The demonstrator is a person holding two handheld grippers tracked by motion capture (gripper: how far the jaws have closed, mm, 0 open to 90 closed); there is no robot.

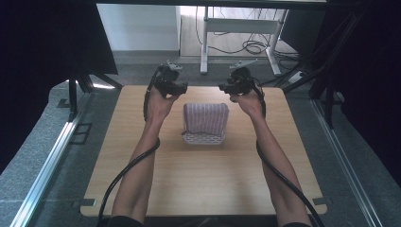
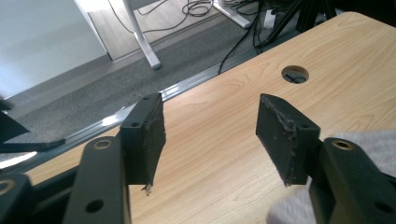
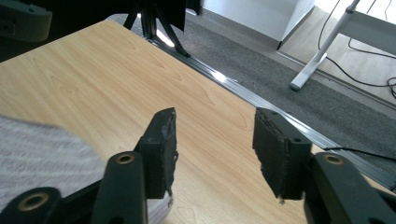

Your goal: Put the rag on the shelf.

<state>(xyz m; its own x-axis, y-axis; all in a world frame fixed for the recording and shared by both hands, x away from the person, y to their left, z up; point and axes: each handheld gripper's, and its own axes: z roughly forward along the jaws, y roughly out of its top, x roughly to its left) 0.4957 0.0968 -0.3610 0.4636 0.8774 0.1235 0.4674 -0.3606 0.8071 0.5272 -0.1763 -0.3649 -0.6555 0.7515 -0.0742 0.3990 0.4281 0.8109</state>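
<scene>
A striped, pinkish-grey cloth (image 1: 206, 117) lies folded over a white perforated basket (image 1: 203, 139) in the middle of the wooden table (image 1: 203, 179). My left gripper (image 1: 182, 88) is held above the table's far edge, to the left of and beyond the cloth, pointing inward. Its jaws stand open with only bare wood between them (image 2: 211, 106). The cloth (image 2: 373, 140) shows at the lower right of the left gripper view. My right gripper (image 1: 222, 87) mirrors it beyond the cloth's right side, open and empty (image 3: 215, 116). The cloth (image 3: 42, 149) lies low on the left in the right gripper view.
A round cable hole (image 2: 294, 74) sits near the table's far edge. Beyond that edge run a metal floor rail (image 3: 261, 100), grey carpet and a white desk leg (image 1: 204, 45) with loose cables. Black frame struts (image 1: 73, 94) stand at both sides.
</scene>
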